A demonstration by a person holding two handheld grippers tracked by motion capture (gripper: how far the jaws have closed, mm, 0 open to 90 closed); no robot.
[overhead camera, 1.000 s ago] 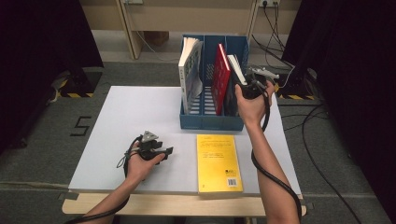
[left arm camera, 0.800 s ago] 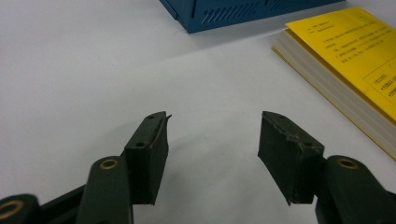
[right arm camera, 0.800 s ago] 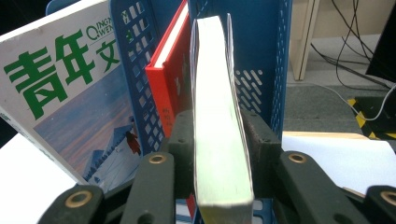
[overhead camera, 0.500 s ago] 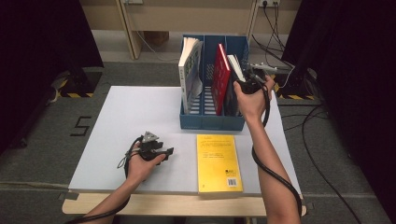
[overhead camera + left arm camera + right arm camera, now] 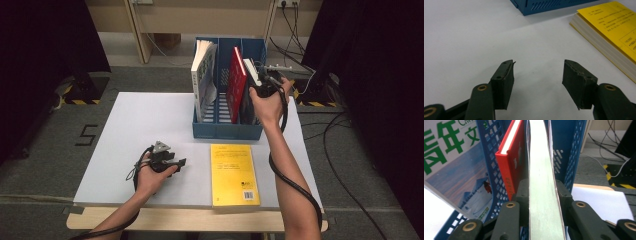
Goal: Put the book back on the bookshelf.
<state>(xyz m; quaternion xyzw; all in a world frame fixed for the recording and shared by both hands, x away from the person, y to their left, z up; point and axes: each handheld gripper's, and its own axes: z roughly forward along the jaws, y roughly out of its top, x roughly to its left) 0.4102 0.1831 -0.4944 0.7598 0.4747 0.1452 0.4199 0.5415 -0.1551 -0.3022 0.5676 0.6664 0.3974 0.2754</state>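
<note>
Fingers [image 5: 524,195] of the raised right hand [image 5: 267,100] just closing, seemingly clamped on the upright book [image 5: 541,182]; left gripper [image 5: 537,80] released, low.

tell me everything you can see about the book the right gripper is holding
The book is thin, with a pale page edge between dark covers. It stands upright in the right compartment of the blue file rack, beside a red book. The right gripper has just been closing; its pads now press both covers.
</note>
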